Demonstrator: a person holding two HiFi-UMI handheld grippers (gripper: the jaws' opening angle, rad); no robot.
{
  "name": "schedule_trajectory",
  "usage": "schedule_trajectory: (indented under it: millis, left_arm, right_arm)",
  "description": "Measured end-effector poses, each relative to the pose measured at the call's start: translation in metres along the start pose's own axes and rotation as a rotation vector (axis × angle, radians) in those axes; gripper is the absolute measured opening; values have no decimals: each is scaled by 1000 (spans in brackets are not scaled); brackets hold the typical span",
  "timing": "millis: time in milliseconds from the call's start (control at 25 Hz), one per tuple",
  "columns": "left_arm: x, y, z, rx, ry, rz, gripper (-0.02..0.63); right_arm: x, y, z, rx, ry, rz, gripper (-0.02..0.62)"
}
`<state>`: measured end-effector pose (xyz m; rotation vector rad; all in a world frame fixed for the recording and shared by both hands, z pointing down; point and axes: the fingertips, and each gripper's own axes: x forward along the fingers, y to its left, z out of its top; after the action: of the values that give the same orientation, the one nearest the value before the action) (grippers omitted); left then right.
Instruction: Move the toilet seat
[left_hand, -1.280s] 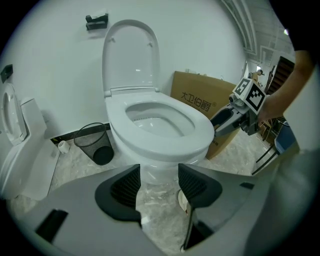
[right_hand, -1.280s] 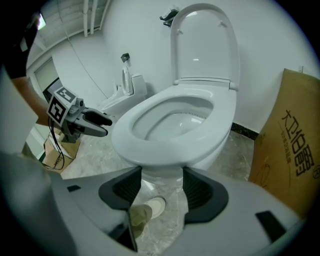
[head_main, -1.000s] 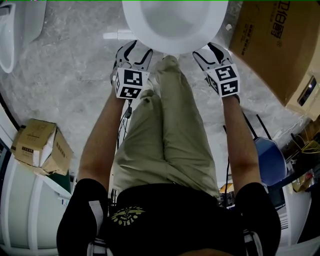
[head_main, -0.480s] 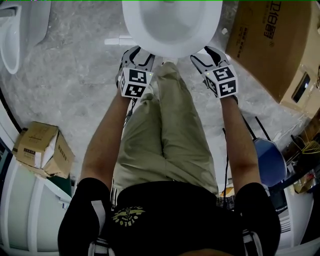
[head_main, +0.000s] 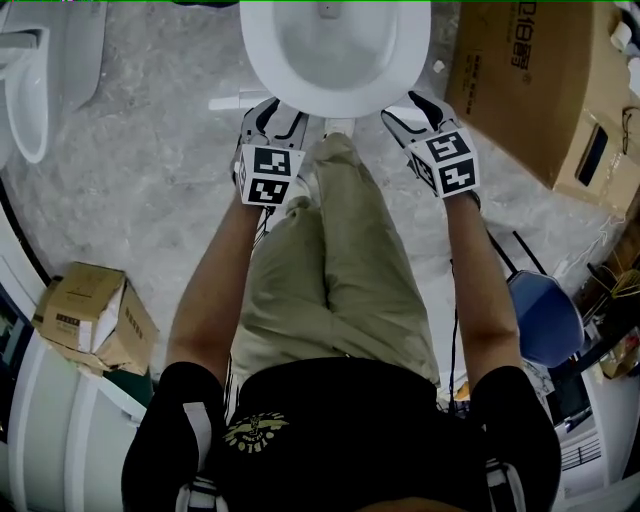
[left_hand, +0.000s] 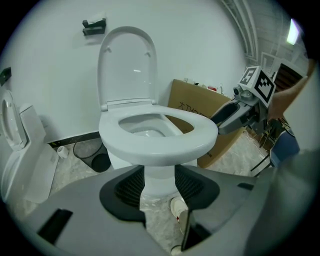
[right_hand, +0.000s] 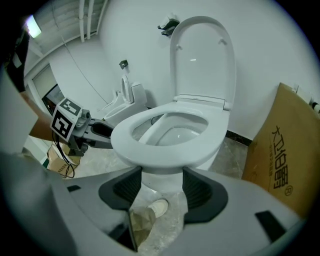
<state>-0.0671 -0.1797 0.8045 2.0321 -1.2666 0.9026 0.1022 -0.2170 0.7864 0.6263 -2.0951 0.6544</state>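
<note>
The toilet seat (head_main: 335, 104) is a thick, glossy white oval ring lying down on the bowl, straight ahead of the person's knees, with its lid (left_hand: 127, 65) standing upright against the white wall (left_hand: 200, 40). The left gripper (head_main: 278, 108) sits at the ring's front left edge; its jaws have just been closing, yet they are apart and press on nothing, with the seat's rim just above them. The right gripper (head_main: 412, 108), at the front right edge, is likewise released, jaws spread below the rim. The floor (head_main: 150, 150) is mottled grey stone. A large cardboard box (head_main: 520, 80) stands right of the toilet, a small carton (head_main: 90, 315) left, and a black waste bin (left_hand: 92, 154) beside the pedestal.
</note>
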Motion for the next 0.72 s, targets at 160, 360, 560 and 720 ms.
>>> schedule_trajectory:
  millis: [160, 360, 560, 720]
  left_arm:
    - [-11, 1, 15, 17, -5, 5, 198]
    - [-22, 3, 31, 13, -9, 6, 199]
    - [-33, 4, 48, 8, -22, 5, 198]
    - [-42, 6, 62, -9, -24, -3, 195]
  right_arm:
    - [-13, 0, 13, -11, 3, -13, 264]
    - [-26, 0, 29, -12, -6, -26, 265]
    - [-41, -1, 45, -32, -20, -31, 264]
    - [-51, -2, 58, -38, -10, -28, 264]
